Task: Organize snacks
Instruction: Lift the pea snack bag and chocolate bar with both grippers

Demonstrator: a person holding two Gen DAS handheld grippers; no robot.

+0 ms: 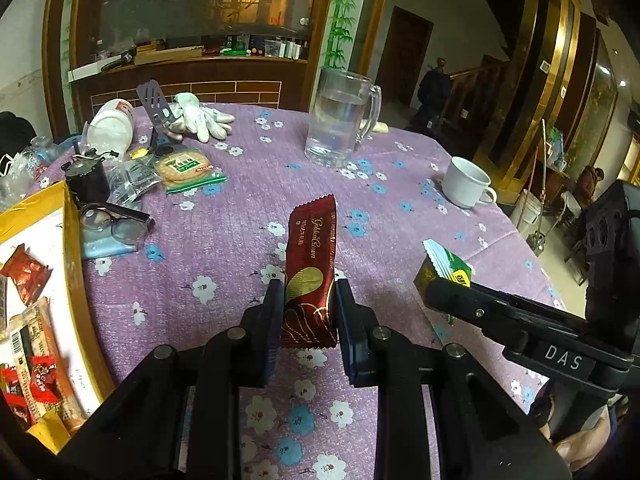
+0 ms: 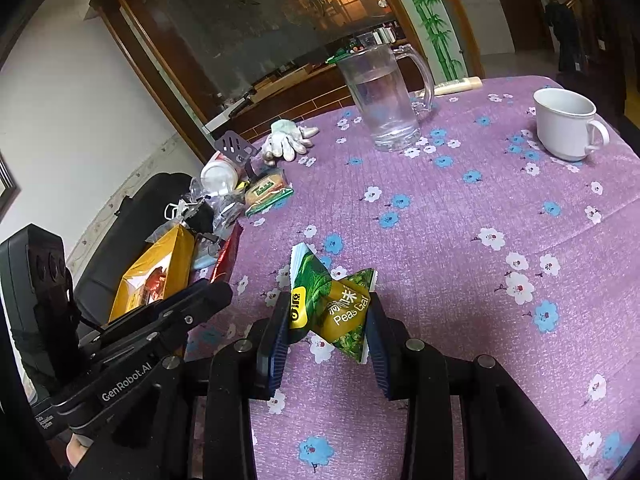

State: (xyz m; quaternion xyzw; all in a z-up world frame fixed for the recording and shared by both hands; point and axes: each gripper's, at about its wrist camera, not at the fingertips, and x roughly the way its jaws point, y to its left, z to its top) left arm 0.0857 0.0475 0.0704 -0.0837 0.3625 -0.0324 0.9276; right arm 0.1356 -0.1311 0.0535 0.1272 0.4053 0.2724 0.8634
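Both claws are full. Over on the left, the left gripper (image 1: 307, 312) has its two fingers pressed against the sides of a dark red Golden Crown wafer bar (image 1: 310, 270), which stands upright between them, lifted off the purple flowered tablecloth (image 1: 240, 208). Just to its right, the right gripper (image 2: 328, 330) pinches a green Peas Gal snack pouch (image 2: 334, 304) by its lower half, the pouch tilted with one corner poking up and also clear of the cloth.

At the table's left edge sits a yellow-rimmed box (image 1: 74, 264) with several snacks already inside: red wrapped candies (image 1: 24, 272) and a longer bar with a barcode (image 1: 36, 356). Beyond the box lies a pair of glasses (image 1: 114, 222), and near those a green packet of round crackers (image 1: 188, 168) still rests on the cloth beside a heap of clutter, including a tipped white bottle (image 1: 112, 124), a slotted spatula (image 1: 154, 104) and a white glove (image 1: 202, 118).

Farther back stands a glass mug holding water (image 1: 340, 120), and to its right a white cup (image 1: 466, 182), well apart from both claws.
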